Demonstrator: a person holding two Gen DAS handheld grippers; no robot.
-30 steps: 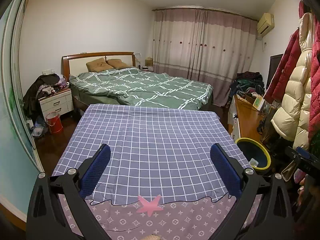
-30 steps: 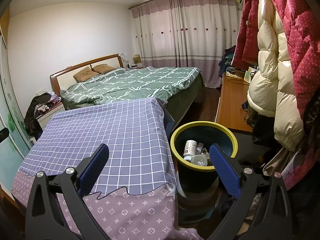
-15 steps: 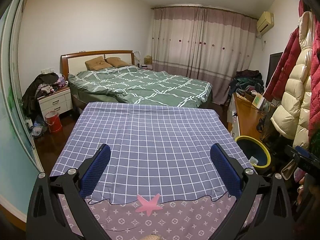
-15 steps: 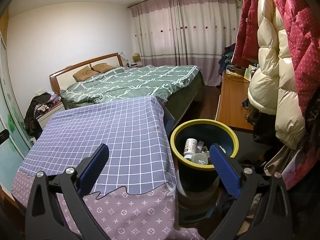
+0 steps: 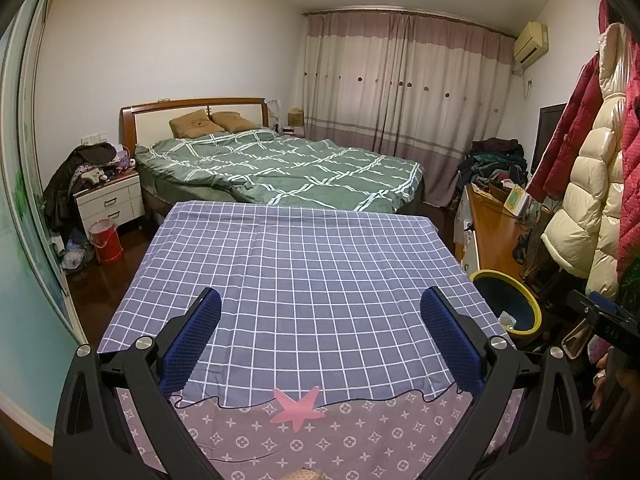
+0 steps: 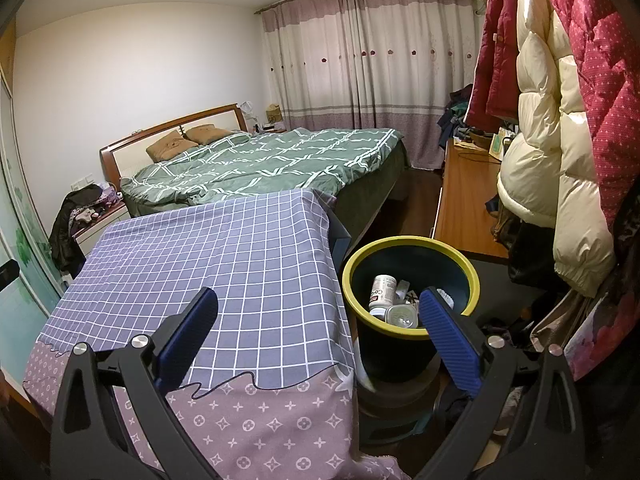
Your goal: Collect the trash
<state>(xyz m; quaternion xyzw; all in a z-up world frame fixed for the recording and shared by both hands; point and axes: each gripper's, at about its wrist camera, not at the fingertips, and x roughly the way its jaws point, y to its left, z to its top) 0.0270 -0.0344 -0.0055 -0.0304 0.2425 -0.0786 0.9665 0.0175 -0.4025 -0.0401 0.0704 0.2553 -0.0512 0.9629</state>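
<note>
Both grippers hover above the table (image 5: 304,272), which is covered by a blue-grey checked cloth with a mauve patterned border, and neither carries anything. The left gripper (image 5: 320,336) faces straight down the length of the table with its fingers (image 5: 192,340) spread wide, nothing between them but bare cloth. The right gripper (image 6: 320,336) is turned toward the table's right edge, fingers likewise wide and empty, so that its right finger overlaps the trash bin (image 6: 412,332) in that view; this placement probably reflects a drop into the bin or a check of its contents. The bin stands on the floor just beside the table's right side, between it and a wooden desk (image 6: 468,200) under hanging coats (image 6: 560,140). It is round and dark with a yellow rim, and it already holds trash: a white bottle (image 6: 382,290) with a red-and-dark label leaning upright, a clear plastic container (image 6: 400,316) beside it, and some smaller white scraps that are hard to identify. No loose trash is visible on the cloth, so the collecting appears largely done, at least for this table.
</note>
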